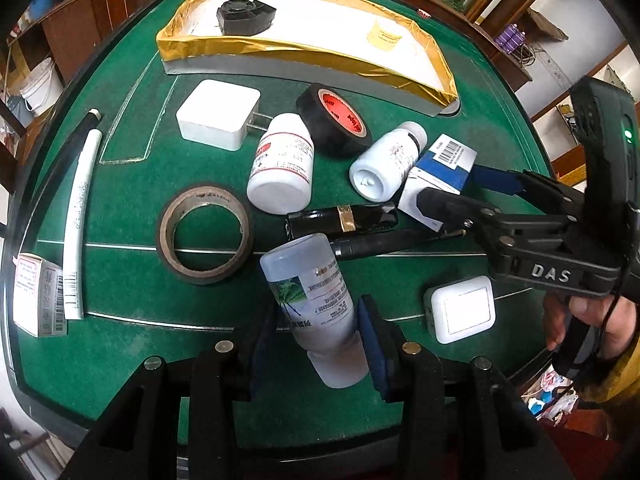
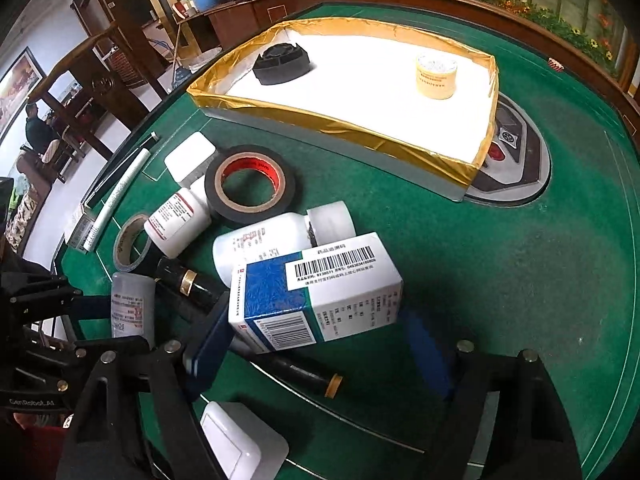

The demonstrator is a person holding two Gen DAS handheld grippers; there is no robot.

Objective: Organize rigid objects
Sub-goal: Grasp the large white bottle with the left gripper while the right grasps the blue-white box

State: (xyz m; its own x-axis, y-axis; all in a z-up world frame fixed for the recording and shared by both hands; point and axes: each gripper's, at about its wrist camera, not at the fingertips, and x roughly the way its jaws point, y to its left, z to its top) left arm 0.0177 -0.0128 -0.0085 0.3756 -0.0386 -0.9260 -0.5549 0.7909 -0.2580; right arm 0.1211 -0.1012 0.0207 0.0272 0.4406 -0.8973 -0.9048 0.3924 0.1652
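My left gripper (image 1: 320, 332) has its blue pads around a translucent bottle with a green leaf label (image 1: 316, 304), which lies tilted between them; it also shows in the right wrist view (image 2: 132, 304). My right gripper (image 2: 316, 344) straddles a blue-and-white medicine box (image 2: 320, 292), pads on either side; the box also shows in the left wrist view (image 1: 436, 176). The gold-rimmed tray (image 2: 344, 120) at the back holds a black plastic part (image 2: 282, 63) and a small cream jar (image 2: 436, 76).
On the green table (image 2: 500, 260) lie two white bottles (image 1: 282, 164) (image 1: 386, 162), black tape roll (image 1: 334, 120), brown tape roll (image 1: 206, 232), black tubes (image 1: 344, 220), white adapter (image 1: 218, 114), white switch (image 1: 462, 308), white tube (image 1: 82, 216), small box (image 1: 38, 292).
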